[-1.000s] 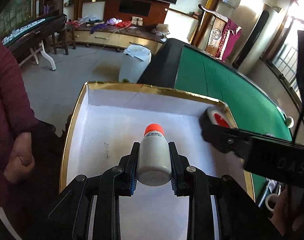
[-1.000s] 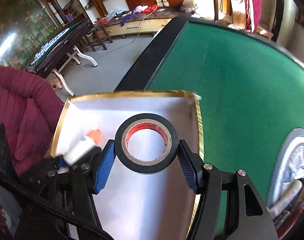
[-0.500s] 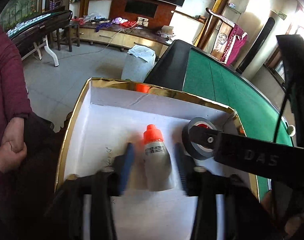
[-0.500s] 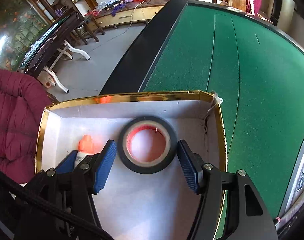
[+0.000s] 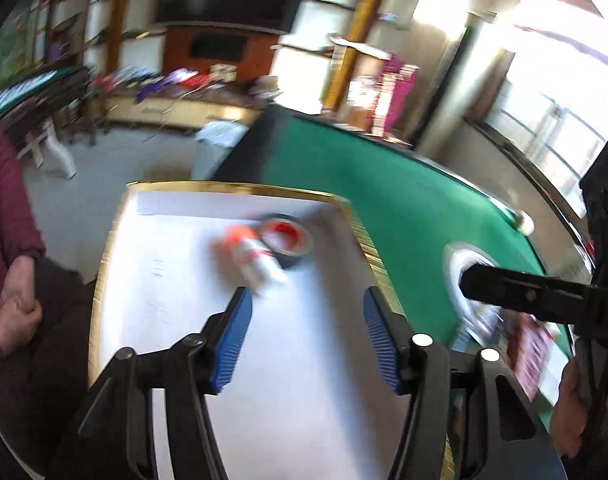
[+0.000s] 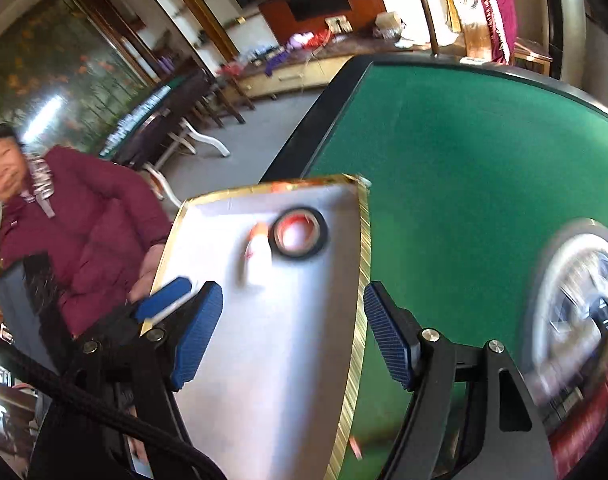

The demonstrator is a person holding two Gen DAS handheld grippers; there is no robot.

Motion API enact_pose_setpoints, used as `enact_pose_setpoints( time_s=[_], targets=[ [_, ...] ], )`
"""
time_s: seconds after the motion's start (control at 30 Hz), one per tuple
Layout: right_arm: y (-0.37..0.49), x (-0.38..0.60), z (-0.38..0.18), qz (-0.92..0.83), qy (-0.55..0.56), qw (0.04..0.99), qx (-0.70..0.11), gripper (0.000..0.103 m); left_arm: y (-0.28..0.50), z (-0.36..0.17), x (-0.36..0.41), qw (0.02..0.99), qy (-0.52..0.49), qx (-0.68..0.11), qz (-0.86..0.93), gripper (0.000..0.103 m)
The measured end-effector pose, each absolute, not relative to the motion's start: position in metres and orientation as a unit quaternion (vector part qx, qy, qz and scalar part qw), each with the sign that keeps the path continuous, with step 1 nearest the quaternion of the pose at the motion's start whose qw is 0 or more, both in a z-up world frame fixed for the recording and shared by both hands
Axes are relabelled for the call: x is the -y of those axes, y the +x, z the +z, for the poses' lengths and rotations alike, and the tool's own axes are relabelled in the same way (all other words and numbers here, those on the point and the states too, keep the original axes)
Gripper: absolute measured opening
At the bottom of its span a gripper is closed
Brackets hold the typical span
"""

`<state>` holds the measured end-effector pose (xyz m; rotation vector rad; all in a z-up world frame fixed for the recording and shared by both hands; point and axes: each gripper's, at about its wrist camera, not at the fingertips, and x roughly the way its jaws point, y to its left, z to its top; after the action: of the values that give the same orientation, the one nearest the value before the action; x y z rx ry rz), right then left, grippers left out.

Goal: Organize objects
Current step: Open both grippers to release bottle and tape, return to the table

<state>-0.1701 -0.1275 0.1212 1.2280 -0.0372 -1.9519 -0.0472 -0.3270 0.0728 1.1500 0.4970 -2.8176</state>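
A green felt table [image 6: 464, 152] is seen bearing a gold-rimmed white box [image 5: 116, 240]; inside, tape roll [image 5: 290, 236] & orange-capped bottle [image 5: 256, 260] lie touching, bottle's long axis along L gripper [image 5: 304, 336]. L & R gripper [image 6: 292, 332] jaws are opening, nothing between, both items ahead

Both fisheye views look forward and steeply down along their own fingers [image 5: 232, 340] [image 6: 196, 336], from close above the gold-rimmed box [image 5: 104, 264] [image 6: 362, 240] on the green desk [image 5: 404, 216] [image 6: 464, 160]. The left view faces it squarely; the right view sits farther right, over its edge. They share box, desk and the room behind.
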Motion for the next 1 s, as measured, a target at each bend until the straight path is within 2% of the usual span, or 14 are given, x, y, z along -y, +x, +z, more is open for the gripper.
enact_pose_setpoints(
  time_s=[0.1,0.27,0.43,0.57,0.8,0.9,1.0],
  targets=[
    [-0.141,0.067,0.132,-0.785,0.463,0.410,0.022,0.074,-0.037,0.080,0.277,-0.022,0.373,-0.122,-0.919,0.054],
    [-0.104,-0.018,0.133,-0.819,0.419,0.390,0.032,0.081,-0.037,0.069,0.201,-0.103,0.410,-0.078,-0.903,0.054],
    [-0.105,-0.075,0.110,-0.833,0.408,0.370,0.051,0.081,-0.051,0.050,0.144,-0.097,0.452,-0.056,-0.885,0.054],
    [-0.111,-0.118,0.104,-0.831,0.404,0.374,0.081,0.081,-0.056,0.033,0.127,-0.072,0.476,-0.038,-0.875,0.054],
    [-0.114,-0.155,0.107,-0.829,0.397,0.378,0.112,0.081,-0.056,0.021,0.118,-0.070,0.456,-0.083,-0.883,0.052],
    [-0.114,-0.170,0.102,-0.833,0.397,0.366,0.121,0.081,-0.044,0.023,0.120,-0.081,0.444,-0.104,-0.886,0.039],
    [-0.115,-0.179,0.094,-0.834,0.403,0.354,0.129,0.081,-0.026,0.024,0.118,-0.110,0.439,-0.113,-0.885,0.037]
  ],
)
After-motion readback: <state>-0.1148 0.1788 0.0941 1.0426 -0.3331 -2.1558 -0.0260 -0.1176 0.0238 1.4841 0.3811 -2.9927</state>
